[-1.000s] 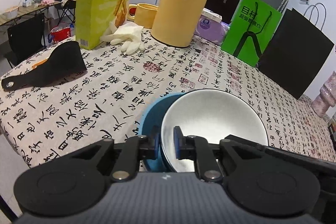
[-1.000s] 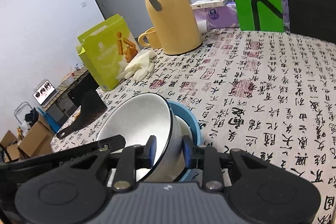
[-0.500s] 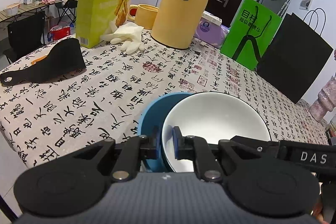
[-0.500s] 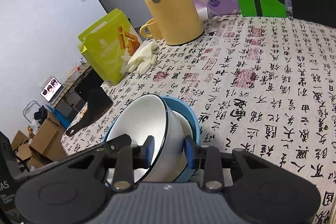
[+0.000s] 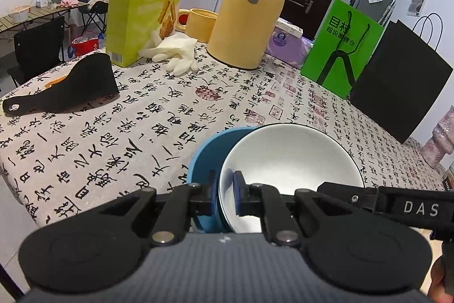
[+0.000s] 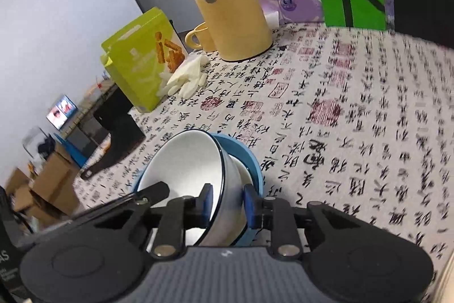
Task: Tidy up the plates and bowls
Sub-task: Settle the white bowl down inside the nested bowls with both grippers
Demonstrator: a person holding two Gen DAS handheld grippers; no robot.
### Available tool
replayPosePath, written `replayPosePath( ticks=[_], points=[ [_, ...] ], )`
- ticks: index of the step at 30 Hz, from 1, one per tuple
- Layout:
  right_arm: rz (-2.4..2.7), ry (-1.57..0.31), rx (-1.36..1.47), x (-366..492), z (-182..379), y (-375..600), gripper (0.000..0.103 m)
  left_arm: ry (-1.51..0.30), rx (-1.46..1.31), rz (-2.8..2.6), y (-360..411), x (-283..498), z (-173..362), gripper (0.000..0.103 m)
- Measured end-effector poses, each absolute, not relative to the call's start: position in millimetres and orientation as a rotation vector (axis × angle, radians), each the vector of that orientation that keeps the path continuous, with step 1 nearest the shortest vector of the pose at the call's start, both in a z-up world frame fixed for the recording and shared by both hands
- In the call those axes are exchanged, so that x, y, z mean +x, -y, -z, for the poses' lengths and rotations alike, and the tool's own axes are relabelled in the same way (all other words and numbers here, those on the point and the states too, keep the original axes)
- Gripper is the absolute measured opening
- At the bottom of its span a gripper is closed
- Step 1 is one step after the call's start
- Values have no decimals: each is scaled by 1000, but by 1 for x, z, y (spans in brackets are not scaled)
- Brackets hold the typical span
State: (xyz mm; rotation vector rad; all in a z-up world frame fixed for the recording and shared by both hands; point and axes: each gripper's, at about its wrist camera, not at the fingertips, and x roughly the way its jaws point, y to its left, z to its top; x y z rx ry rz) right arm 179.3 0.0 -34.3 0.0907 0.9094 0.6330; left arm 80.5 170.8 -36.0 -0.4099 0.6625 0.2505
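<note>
A white bowl [image 5: 289, 155] with a dark rim leans tilted inside a blue bowl [image 5: 210, 149] on the patterned tablecloth [image 5: 119, 127]. My left gripper [image 5: 225, 195] is shut on the white bowl's near rim, one pad inside and one outside. In the right wrist view the white bowl [image 6: 181, 163] stands steeply in the blue bowl [image 6: 251, 161]. My right gripper [image 6: 228, 202] straddles its wall on the opposite side, and its jaws are closing. One pad is inside the white bowl; the other sits between it and the blue bowl.
At the back of the table stand a yellow thermos jug [image 5: 249, 10], a yellow mug [image 5: 200, 22], a green snack box [image 5: 142, 10], white gloves [image 5: 173, 53], a purple tissue pack [image 5: 286, 43], a green bag [image 5: 343, 44] and a black bag [image 5: 397, 81]. A black scoop [image 5: 71, 87] lies left.
The right gripper's jaws have narrowed around the white bowl's wall, and the view has shifted slightly. Its body has come into the left wrist view at the right. The left gripper keeps its grip.
</note>
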Motion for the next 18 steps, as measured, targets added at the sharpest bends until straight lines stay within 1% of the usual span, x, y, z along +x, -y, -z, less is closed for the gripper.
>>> replayPosePath(
  ticks=[3,5,6,18],
  points=[
    [-622,-892,14,177,31,-6,21,-661,-428,-256,-173,80,37,11],
    [-609,-885,-26,177,31,-9,14,-656,-425,-261,-171,79,37,11],
    [-608,-880,-46,177,31,-10,14,-654,-420,-264,-171,79,37,11],
    [-596,-732,-362,155,33,-40,13,-671,-390,-280,-169,83,36,11]
  ],
)
